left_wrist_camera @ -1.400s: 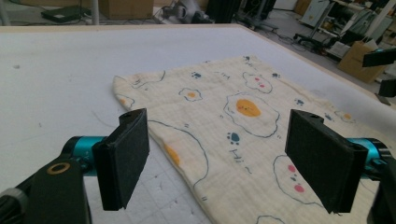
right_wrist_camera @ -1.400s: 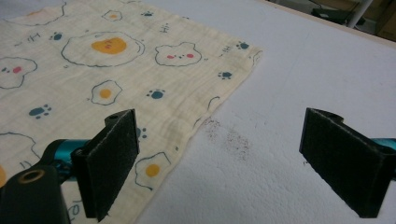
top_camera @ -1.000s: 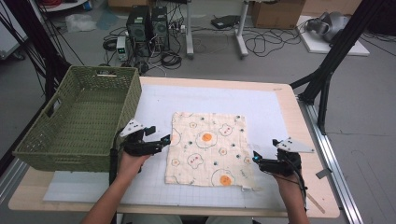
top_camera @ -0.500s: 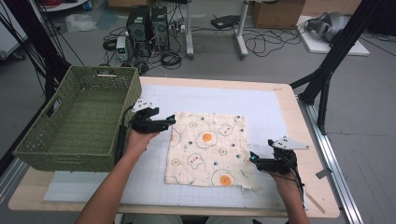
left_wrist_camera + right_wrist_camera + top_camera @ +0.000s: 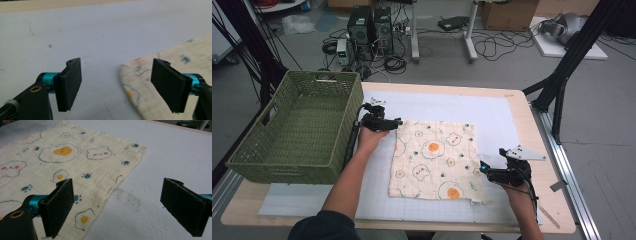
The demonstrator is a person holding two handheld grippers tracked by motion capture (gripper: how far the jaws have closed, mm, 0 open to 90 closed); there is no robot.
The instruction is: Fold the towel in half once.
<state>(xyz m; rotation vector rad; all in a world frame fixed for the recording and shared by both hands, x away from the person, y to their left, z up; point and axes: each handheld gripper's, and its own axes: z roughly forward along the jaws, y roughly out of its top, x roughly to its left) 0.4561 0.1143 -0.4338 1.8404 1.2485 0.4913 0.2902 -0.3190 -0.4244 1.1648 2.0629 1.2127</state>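
Cloth place: the cloth (image 5: 433, 159) lies flat and spread on the white mat (image 5: 492, 115), between the 2 grippers and just right of the green basket (image 5: 297, 125).
Left gripper: the left gripper (image 5: 396, 122) sits at the cloth's far left corner; its jaws stand wide but have just been closing a little, with the rounded corner (image 5: 130, 75) between them and not yet pinched.
Right gripper: the right gripper (image 5: 482, 169) rests at the cloth's right edge near the front corner, jaws wide apart, straddling the edge (image 5: 117, 182), gripping nothing.
Done: both grippers are lined up at the cloth's edges.
Left: I judge no grasp is made yet; lifting or folding is all ahead.
Writing: no brand or label readable; the cloth bears only fried-egg, bear-face and paw prints.
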